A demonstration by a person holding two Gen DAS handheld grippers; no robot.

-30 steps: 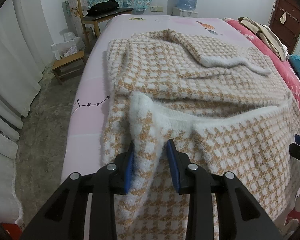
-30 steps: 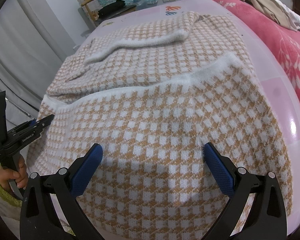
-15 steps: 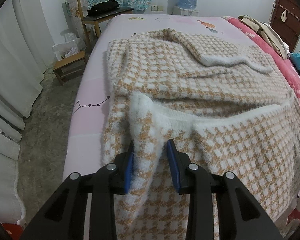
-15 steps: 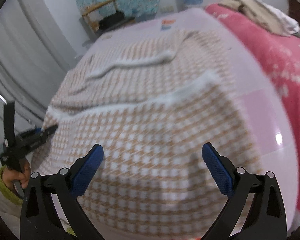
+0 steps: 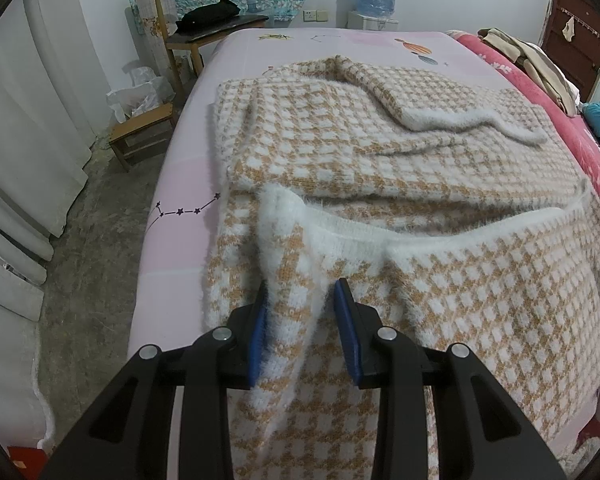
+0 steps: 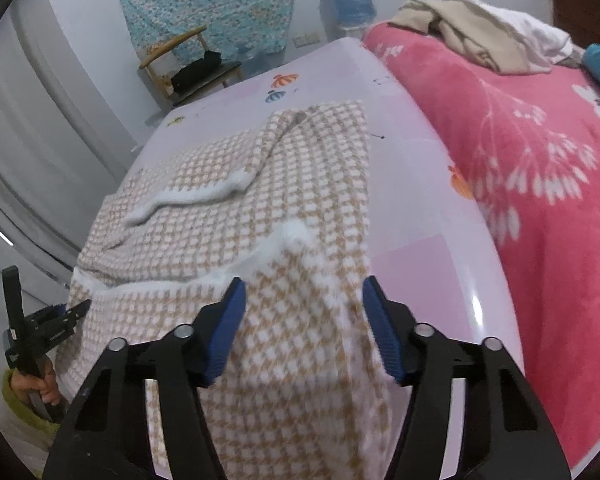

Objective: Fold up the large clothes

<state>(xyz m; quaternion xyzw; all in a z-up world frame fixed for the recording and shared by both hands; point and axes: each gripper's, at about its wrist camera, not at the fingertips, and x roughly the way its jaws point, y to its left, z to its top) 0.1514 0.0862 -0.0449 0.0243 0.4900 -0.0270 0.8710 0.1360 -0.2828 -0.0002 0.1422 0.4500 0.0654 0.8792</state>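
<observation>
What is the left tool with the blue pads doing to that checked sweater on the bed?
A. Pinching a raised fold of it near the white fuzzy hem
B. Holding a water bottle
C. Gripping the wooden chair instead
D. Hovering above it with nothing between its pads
A: in the left wrist view the left tool has a raised ridge of the sweater clamped between its blue pads, just below the white hem.

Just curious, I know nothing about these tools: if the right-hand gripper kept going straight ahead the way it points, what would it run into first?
The right gripper would meet the tan-and-white checked knit garment already bunched between its open fingers, probably its fluffy white hem first.
</observation>
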